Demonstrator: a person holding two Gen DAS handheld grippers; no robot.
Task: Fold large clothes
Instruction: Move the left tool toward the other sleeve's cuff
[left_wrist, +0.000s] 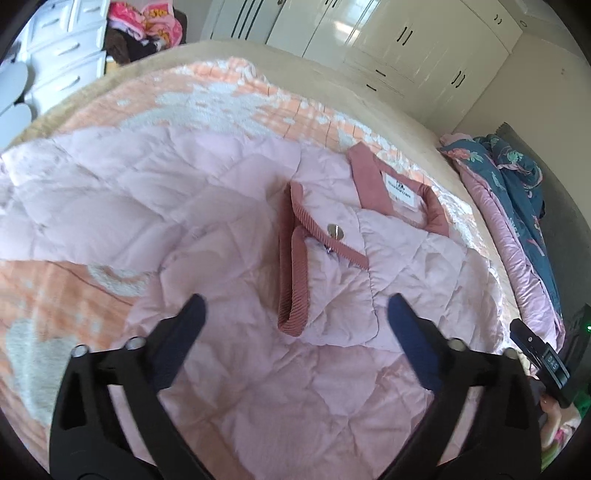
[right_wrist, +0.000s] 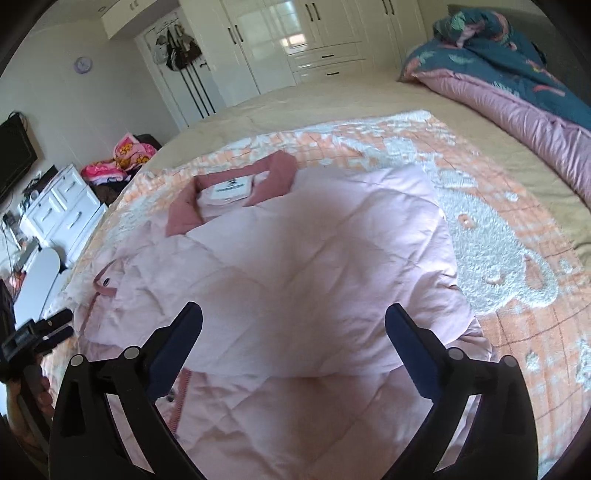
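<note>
On the bed's orange blanket (right_wrist: 517, 332) your pink quilted jacket (right_wrist: 314, 258) lies with both sides folded inward below its collar (left_wrist: 373, 184), left gripper (left_wrist: 295, 314) and right gripper (right_wrist: 293, 317) jaws wide and empty, the lengthwise fold apparently still ahead.

— How do the left tongs (left_wrist: 295, 314) stand?
— Spread wide at the bottom of their frame, tilted downward, nothing between them.
— The right tongs (right_wrist: 294, 318)?
— Same: spread wide, empty. A hand (right_wrist: 27, 402) grips the left handle at the lower left edge.
</note>
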